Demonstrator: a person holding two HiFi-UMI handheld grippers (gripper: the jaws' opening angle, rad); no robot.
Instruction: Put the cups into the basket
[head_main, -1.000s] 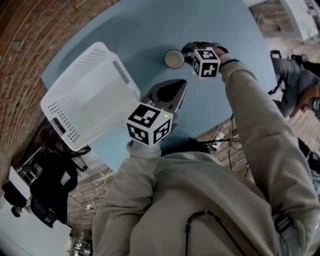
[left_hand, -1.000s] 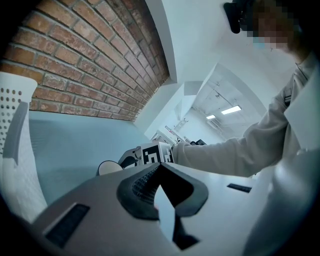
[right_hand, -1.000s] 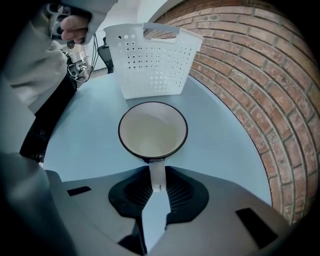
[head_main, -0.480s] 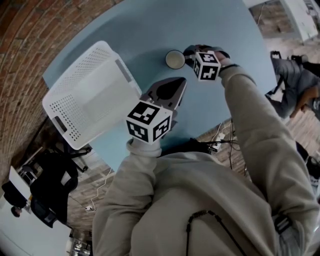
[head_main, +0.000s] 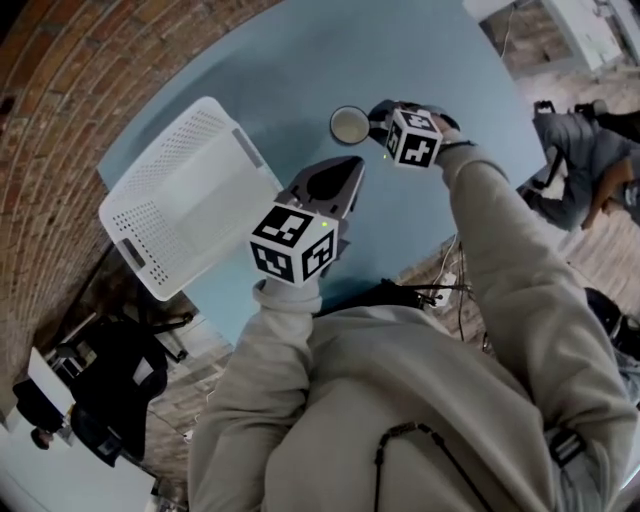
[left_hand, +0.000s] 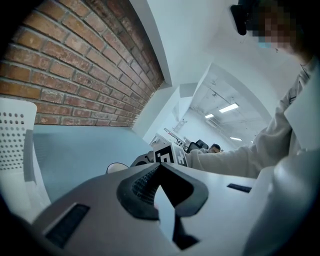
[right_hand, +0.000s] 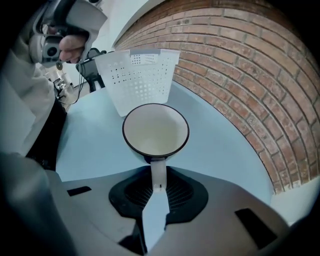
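**One cup (right_hand: 156, 131) gripped by its handle (right_hand: 158, 172); one basket (head_main: 190, 205) to the left**

Count: one cup, one basket, two grippers.

The cup is white inside with a dark rim and stands upright, mouth up, over the far part of the light blue bench (head_main: 300, 60). The right gripper (right_hand: 157, 186) has its jaws narrow, clamped on the cup's handle, with the bowl of the cup just beyond the jaw tips. No view shows whether the cup's base touches the bench.

The basket is white, perforated and holds nothing. It stands on the left part of the bench, apart from the cup, with a strip of bare bench between them.

The left gripper (head_main: 345, 170) has its jaws together with nothing between them. It hangs just beside the basket's right edge, nearer the person than the cup.

A brick wall (right_hand: 240, 75) runs along the far side of the bench, behind the basket.
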